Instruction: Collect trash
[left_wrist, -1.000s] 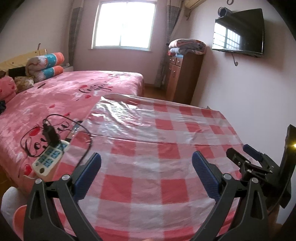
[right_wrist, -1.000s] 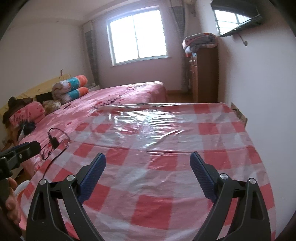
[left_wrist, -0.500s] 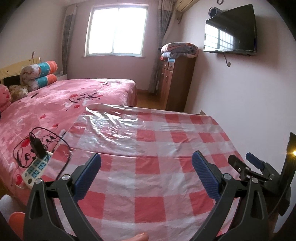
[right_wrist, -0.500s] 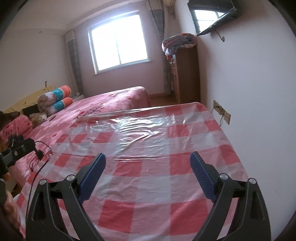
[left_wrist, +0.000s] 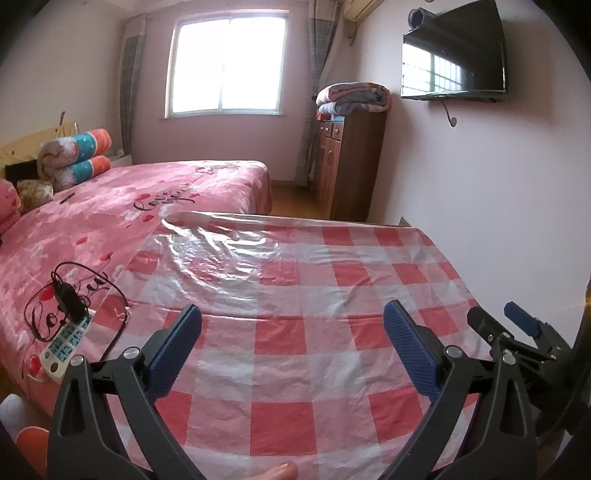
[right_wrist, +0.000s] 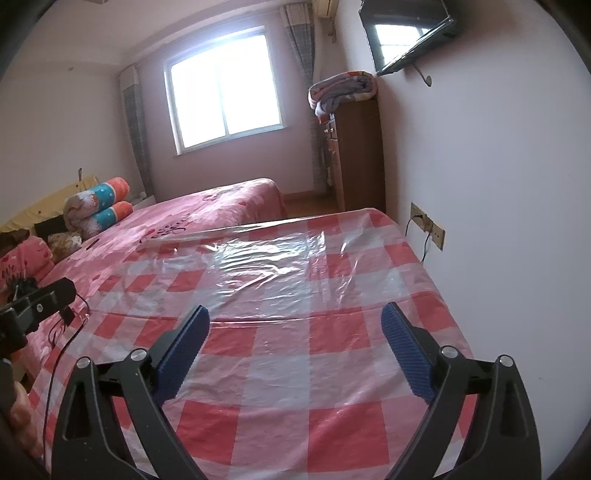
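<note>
My left gripper (left_wrist: 291, 332) is open and empty above a table with a red-and-white checked plastic cloth (left_wrist: 295, 339). My right gripper (right_wrist: 295, 334) is open and empty above the same cloth (right_wrist: 295, 362). No trash shows on the cloth in either view. The right gripper also shows at the right edge of the left wrist view (left_wrist: 513, 325). The left gripper shows at the left edge of the right wrist view (right_wrist: 40, 299).
A pink bed (left_wrist: 147, 206) lies left of the table, with a power strip and black cable (left_wrist: 62, 332) at its near edge. A wooden cabinet (left_wrist: 351, 166) with folded blankets stands by the right wall. A TV (left_wrist: 454, 55) hangs above. A wall socket (right_wrist: 428, 225) is beside the table.
Both cameras have tilted upward and pulled back, so more of the room and walls shows. Both grippers stay open and empty.
</note>
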